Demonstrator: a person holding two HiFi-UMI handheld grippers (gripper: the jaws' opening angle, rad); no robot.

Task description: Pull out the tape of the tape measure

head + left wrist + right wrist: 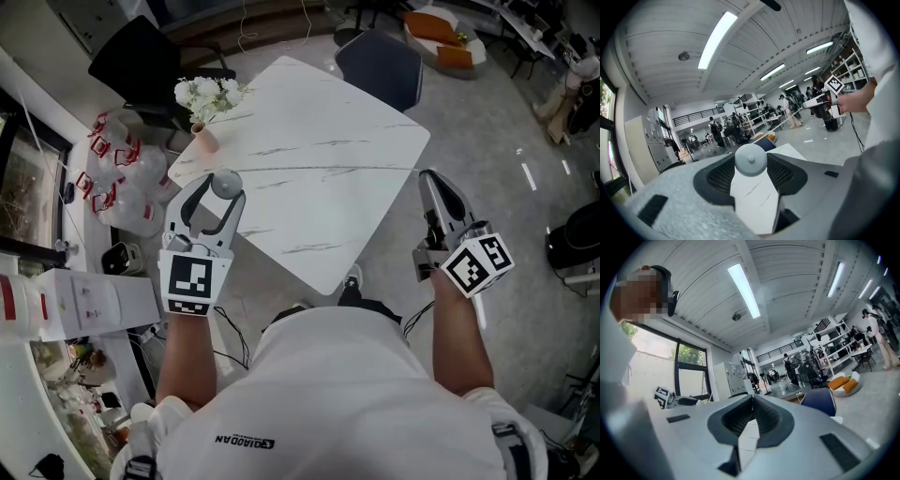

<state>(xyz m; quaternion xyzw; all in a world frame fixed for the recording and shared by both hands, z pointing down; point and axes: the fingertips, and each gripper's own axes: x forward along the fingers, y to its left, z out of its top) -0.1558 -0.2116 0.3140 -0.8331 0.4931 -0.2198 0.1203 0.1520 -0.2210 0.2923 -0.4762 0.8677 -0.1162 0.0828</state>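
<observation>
Although the left gripper (222, 191) clamps the round grey plastic tape measure (751, 159) between its widely spread jaws, no tape shows drawn out of it. The right gripper (429, 178) is well apart at the right, jaws closed together on nothing. Both hover by the near edge of the white marble-patterned table (319, 159). Judgement: pick-up is done; catching the tape end and pulling remain.
</observation>
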